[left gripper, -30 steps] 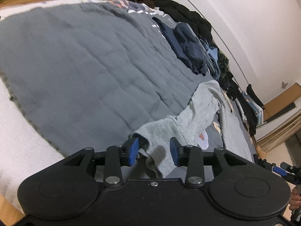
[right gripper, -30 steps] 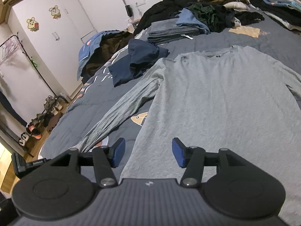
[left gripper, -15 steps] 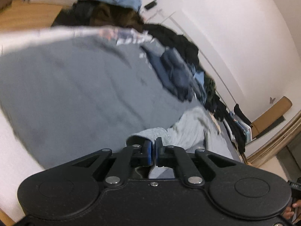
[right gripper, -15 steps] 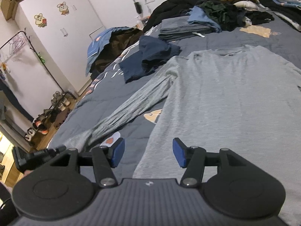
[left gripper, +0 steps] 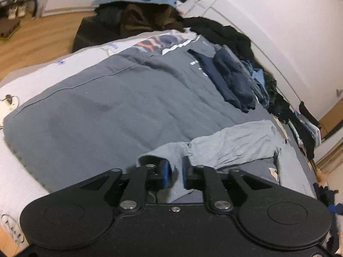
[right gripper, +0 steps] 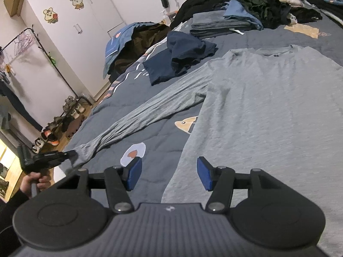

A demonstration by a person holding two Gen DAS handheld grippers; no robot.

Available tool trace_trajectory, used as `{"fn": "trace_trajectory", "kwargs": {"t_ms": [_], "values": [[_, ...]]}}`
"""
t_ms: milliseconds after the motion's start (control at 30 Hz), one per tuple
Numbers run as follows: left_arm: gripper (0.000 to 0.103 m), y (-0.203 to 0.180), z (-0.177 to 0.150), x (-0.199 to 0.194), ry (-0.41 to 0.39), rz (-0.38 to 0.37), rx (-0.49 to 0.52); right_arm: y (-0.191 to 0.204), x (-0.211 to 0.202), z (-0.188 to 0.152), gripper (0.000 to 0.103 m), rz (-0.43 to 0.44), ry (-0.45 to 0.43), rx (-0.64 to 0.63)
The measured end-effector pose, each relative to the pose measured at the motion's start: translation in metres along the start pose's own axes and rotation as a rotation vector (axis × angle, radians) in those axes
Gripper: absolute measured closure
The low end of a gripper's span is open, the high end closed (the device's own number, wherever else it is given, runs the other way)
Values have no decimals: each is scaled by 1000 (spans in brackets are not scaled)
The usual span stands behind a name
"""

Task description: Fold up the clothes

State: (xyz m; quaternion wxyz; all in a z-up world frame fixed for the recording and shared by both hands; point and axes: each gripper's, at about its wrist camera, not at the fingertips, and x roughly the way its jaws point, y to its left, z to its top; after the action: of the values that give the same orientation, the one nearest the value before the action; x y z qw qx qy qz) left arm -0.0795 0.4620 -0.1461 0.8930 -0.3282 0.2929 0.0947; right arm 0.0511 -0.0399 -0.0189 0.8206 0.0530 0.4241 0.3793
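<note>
A grey long-sleeved shirt (right gripper: 268, 107) lies flat, front up, on the dark blue duvet (right gripper: 133, 98). Its left sleeve (right gripper: 150, 109) stretches out toward the bed's edge. My left gripper (left gripper: 176, 174) has the sleeve's cuff (left gripper: 163, 152) between its blue pads. The jaws are opening slightly, and the cloth still fills the gap. In the right wrist view, the left gripper (right gripper: 70, 155) holds the cuff just off the duvet. My right gripper (right gripper: 169, 173) is open with nothing in it, hovering over the shirt's lower left edge.
A crumpled navy garment (right gripper: 182, 53) lies beyond the sleeve. Folded grey clothes (right gripper: 218, 24) and a dark heap (right gripper: 257, 4) line the far side. A blue bag (right gripper: 128, 34) sits at the bed's corner, shoes (right gripper: 70, 107) on the floor. A hand (right gripper: 34, 182) grips the left tool.
The left gripper shut on the sleeve cuff, lifted it and swung; its jaws now stand a little wider than half a second ago. The right gripper drifted slightly, still open.
</note>
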Motion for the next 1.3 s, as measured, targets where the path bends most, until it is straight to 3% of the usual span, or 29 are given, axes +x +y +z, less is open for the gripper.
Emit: {"fn": "trace_trajectory", "kwargs": {"t_ms": [67,133,300,433,567,600,700,733,800,833,867,900,967,1033,1133,1300], "values": [[89,1,-3,5,10,-1,17,-1,2,0,47,-2,7,1],[99,9,1,2,0,-16,-5,2,6,2,47,1,11,-12],[99,31,16,-8,-76,-13,-137,26,33,17,47,23,16,-95],[97,39,23,-3,-52,-20,-176,70,83,40,47,70,26,-251],[94,34,13,-6,-32,-63,-123,120,149,54,47,165,79,-371],[90,33,10,-7,-25,-78,-111,128,166,57,47,177,97,-387],[60,31,2,-8,-16,-121,-75,142,214,60,47,178,140,-421],[59,30,0,-8,-15,-134,-63,144,230,60,47,168,165,-419],[62,28,-3,-6,-8,-152,-34,143,253,56,47,148,203,-406],[69,26,-3,-4,-2,-159,-18,143,260,53,47,142,213,-402],[79,27,-1,-1,5,-155,-13,143,266,50,47,134,225,-404],[96,27,2,1,12,-151,-9,143,272,48,47,124,237,-407],[100,27,8,6,26,-144,0,143,279,44,47,109,248,-424],[102,41,23,1,-33,-154,-84,143,283,39,47,96,251,-443],[102,56,46,-5,-125,-110,-157,146,284,30,45,93,242,-495],[101,51,65,18,-73,-19,-100,150,283,24,39,94,225,-518]]}}
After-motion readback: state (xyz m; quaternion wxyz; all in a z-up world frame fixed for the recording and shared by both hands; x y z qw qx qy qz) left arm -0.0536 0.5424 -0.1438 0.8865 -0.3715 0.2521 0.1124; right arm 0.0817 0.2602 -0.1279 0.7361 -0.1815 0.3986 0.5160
